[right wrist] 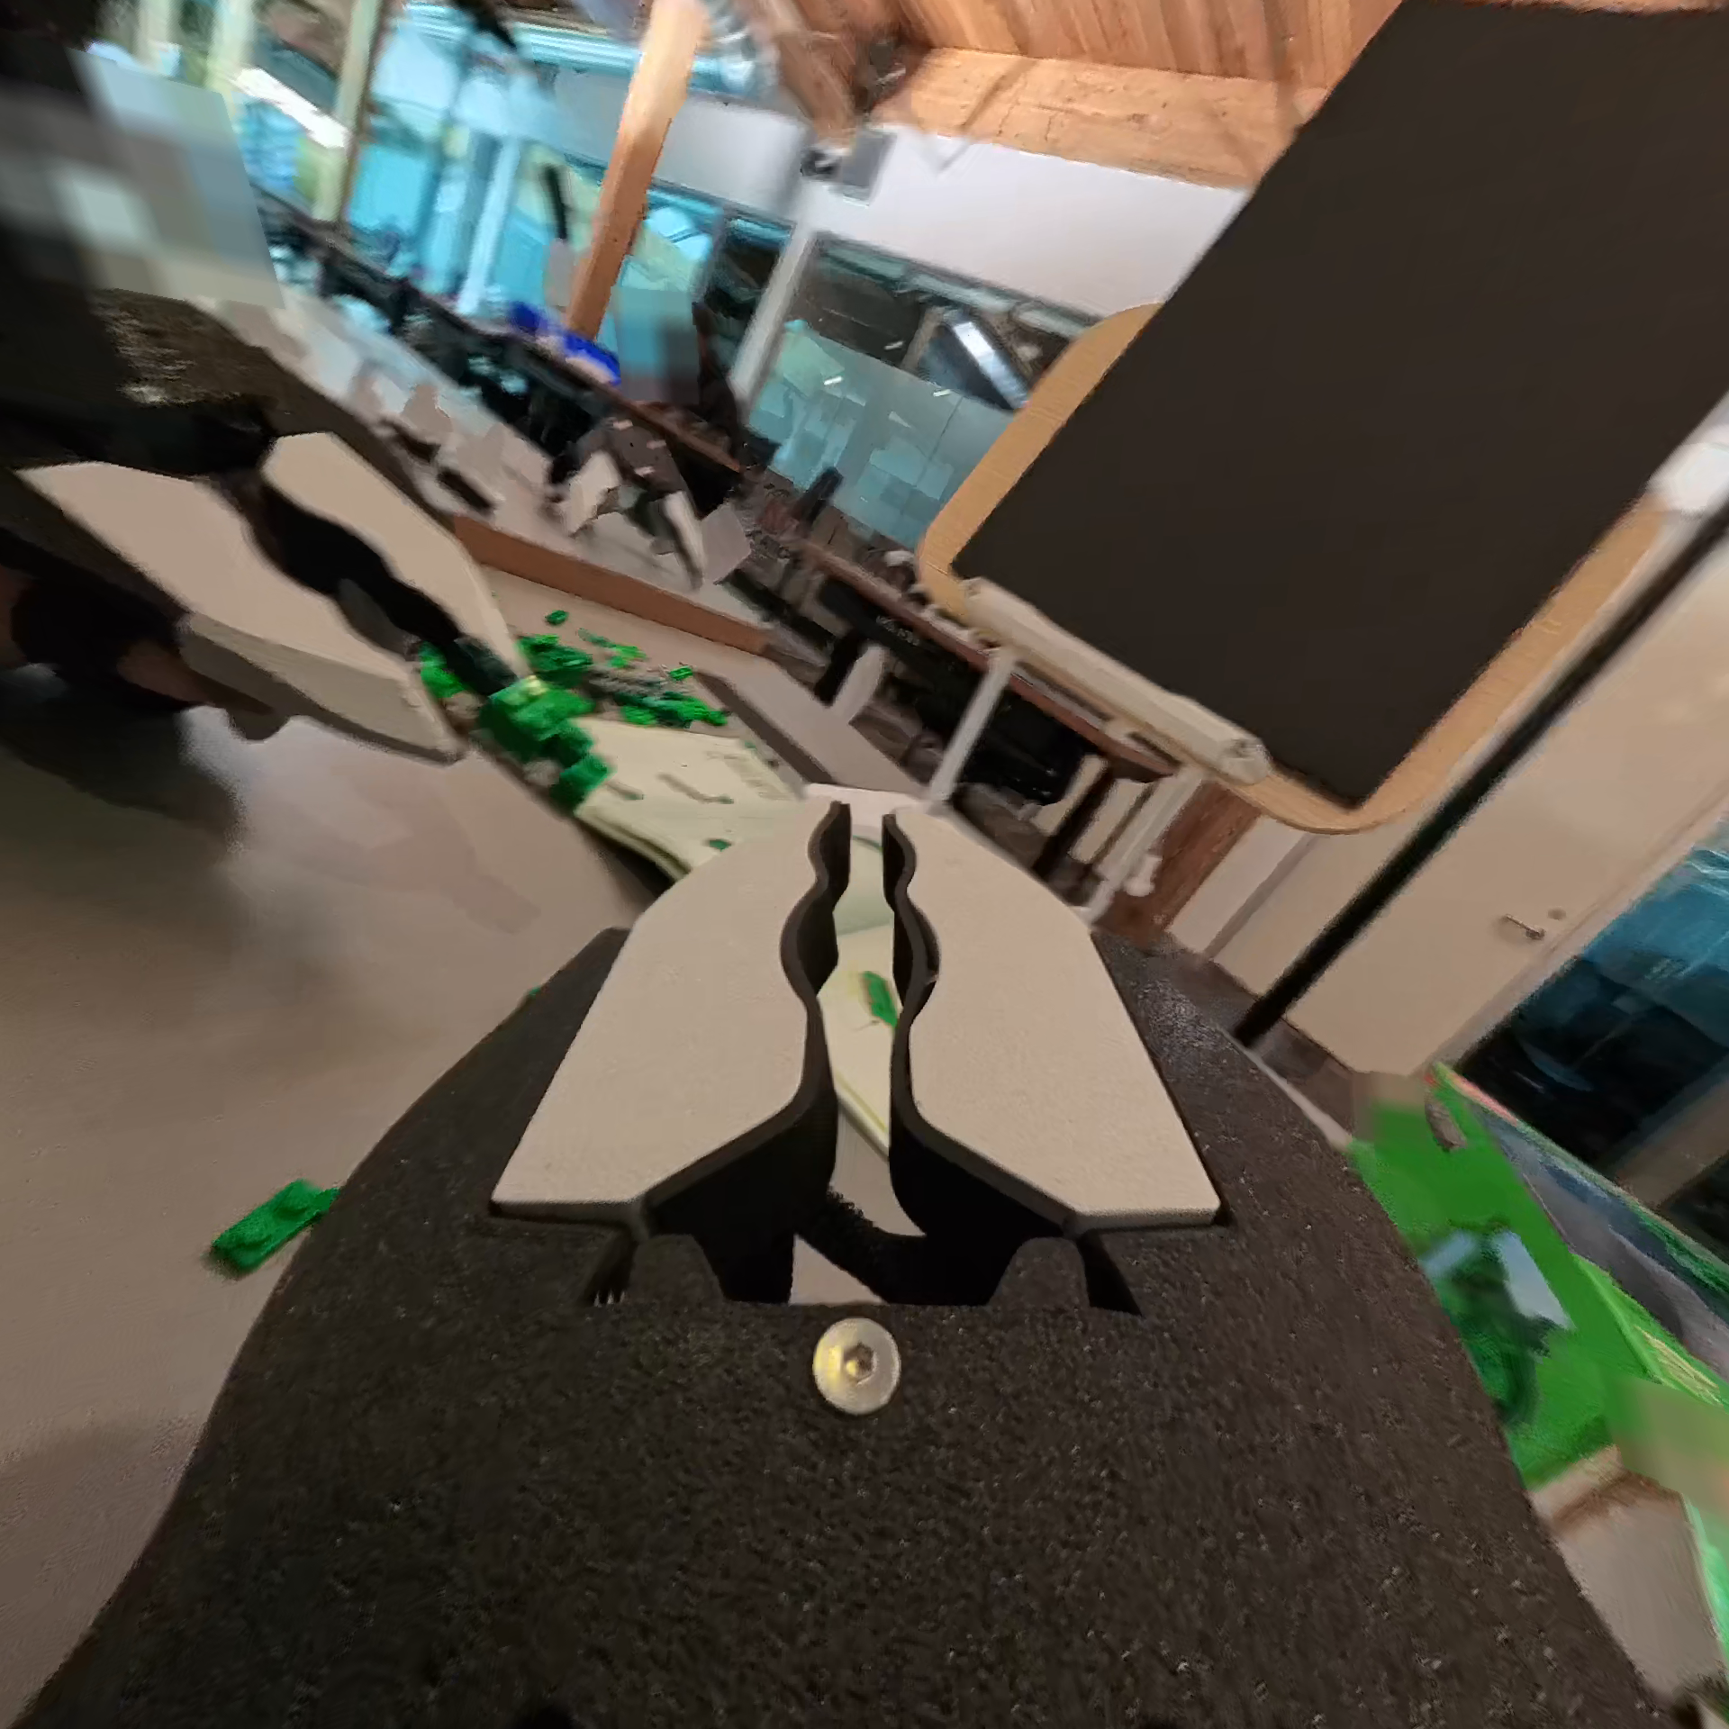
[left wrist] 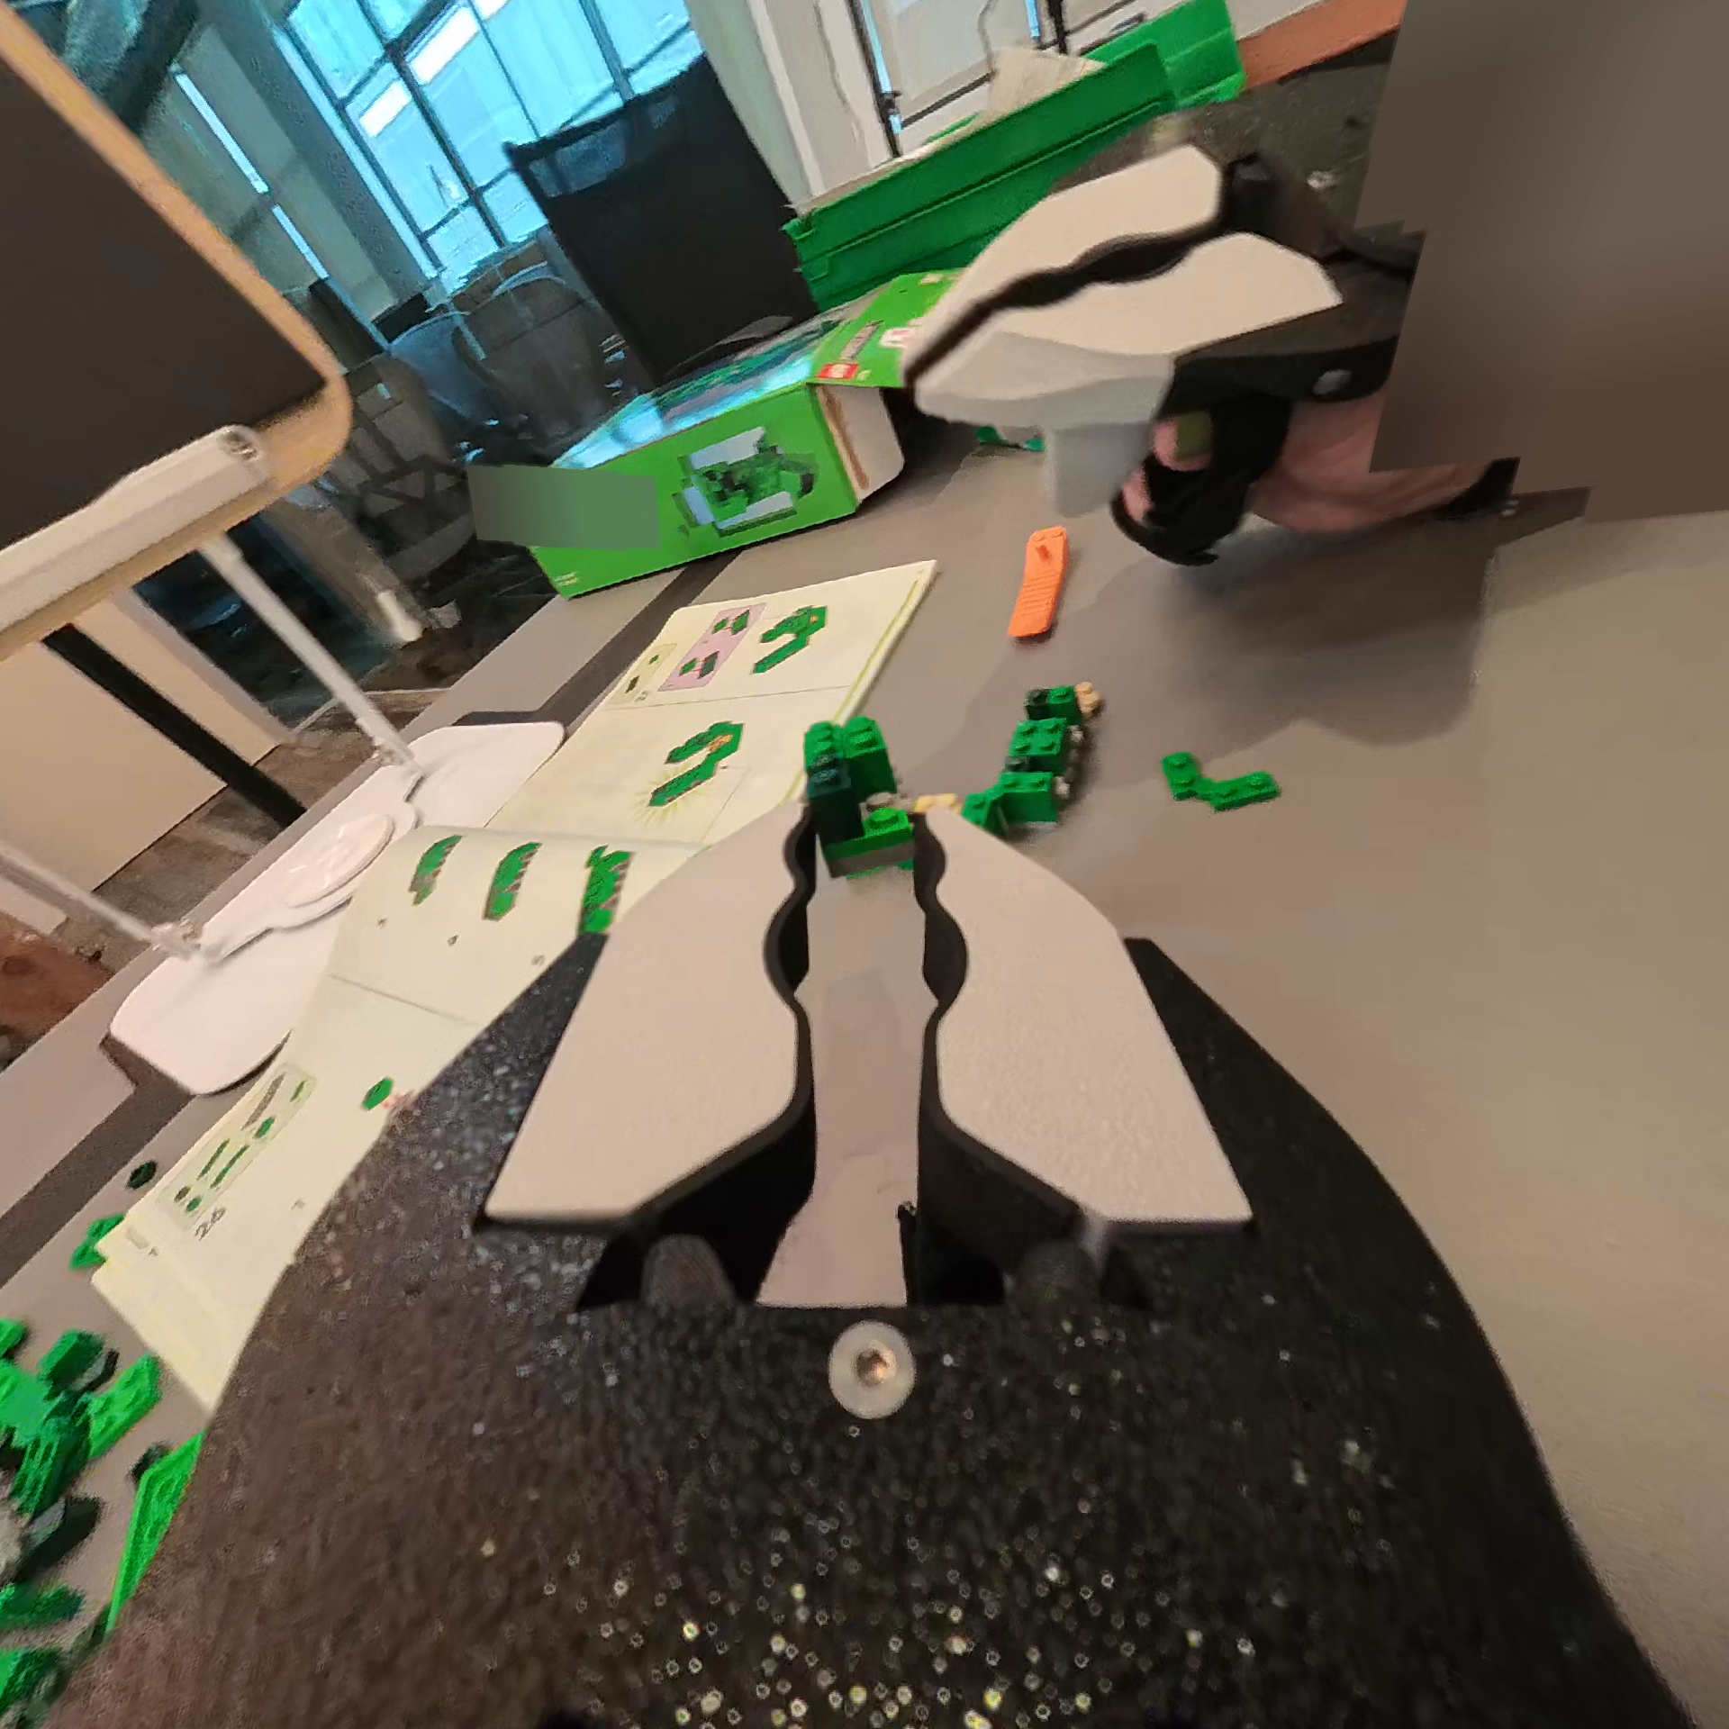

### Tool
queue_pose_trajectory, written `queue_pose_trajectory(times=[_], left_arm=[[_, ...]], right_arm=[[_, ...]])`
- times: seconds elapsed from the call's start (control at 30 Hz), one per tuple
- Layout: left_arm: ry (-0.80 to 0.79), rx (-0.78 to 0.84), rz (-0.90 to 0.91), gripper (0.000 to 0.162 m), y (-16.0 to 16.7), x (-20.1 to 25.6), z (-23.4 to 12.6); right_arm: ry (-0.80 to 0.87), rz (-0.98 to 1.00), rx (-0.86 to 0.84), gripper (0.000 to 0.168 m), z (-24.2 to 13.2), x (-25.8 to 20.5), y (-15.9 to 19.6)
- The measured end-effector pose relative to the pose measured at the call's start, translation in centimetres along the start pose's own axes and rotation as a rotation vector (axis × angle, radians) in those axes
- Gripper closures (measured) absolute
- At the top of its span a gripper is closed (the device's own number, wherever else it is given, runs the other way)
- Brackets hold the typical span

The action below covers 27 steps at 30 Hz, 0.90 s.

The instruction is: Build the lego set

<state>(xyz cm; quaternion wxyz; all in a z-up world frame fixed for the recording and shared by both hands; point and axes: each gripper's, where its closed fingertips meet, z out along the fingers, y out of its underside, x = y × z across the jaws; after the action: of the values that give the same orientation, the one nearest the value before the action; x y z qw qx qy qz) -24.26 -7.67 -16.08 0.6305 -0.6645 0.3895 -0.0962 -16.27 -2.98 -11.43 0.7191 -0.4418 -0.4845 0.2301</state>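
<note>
My left gripper point(left wrist: 870, 828) is shut on a small green Lego assembly point(left wrist: 853, 781) and grips its base at the fingertips, low over the grey table point(left wrist: 1403, 936). The same gripper shows at the left of the right wrist view point(right wrist: 482, 702) with green bricks at its tips. My right gripper point(right wrist: 865, 814) is shut with only a thin slit between the fingers and holds nothing. It hangs above the table at the upper right of the left wrist view point(left wrist: 922, 374). A second green assembly point(left wrist: 1029, 767) and an L-shaped green plate point(left wrist: 1216, 781) lie just beyond the left gripper.
The open instruction booklet point(left wrist: 748, 711) lies left of the assemblies, and the green Lego box point(left wrist: 711, 477) lies behind it. An orange brick separator point(left wrist: 1038, 585) lies farther back. Loose green bricks point(left wrist: 56, 1422) are piled at the near left. A white stand base point(left wrist: 309, 889) holds a dark panel point(left wrist: 140, 281).
</note>
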Motion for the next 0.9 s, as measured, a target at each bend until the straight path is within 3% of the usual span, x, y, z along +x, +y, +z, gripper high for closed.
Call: queue_pose_trajectory(times=[0.03, 0.13, 0.33, 0.47, 0.6, 0.67, 0.9], left_arm=[[-0.029, 0.005, -0.022, 0.143, 0.0, -0.7, -0.2], [-0.138, 0.033, -0.087, 0.143, 0.1, -3.0, -1.2], [-0.193, 0.093, -0.124, 0.143, -0.3, -4.4, -2.1], [-0.161, 0.089, -0.099, 0.144, -0.3, -3.7, -1.8], [-0.150, 0.095, -0.094, 0.143, -0.4, -3.5, -1.8], [-0.151, 0.103, -0.103, 0.143, -0.5, -3.6, -1.9], [-0.155, 0.123, -0.129, 0.143, -0.6, -4.1, -2.0]], right_arm=[[-0.073, 0.000, -0.023, 0.160, 0.4, -0.7, 0.1], [-0.242, -0.041, -0.060, 0.163, 3.9, -1.5, 0.0], [-0.780, -0.298, -0.161, 0.168, 17.4, -5.0, -0.9], [-1.105, -0.513, -0.398, 0.158, 25.4, -8.1, 1.5], [-1.246, -0.759, -0.562, 0.162, 31.7, -9.9, 4.9], [-1.297, -0.860, -0.621, 0.162, 33.5, -10.5, 6.6], [-1.459, -0.898, -0.785, 0.150, 34.6, -12.4, 9.8]])
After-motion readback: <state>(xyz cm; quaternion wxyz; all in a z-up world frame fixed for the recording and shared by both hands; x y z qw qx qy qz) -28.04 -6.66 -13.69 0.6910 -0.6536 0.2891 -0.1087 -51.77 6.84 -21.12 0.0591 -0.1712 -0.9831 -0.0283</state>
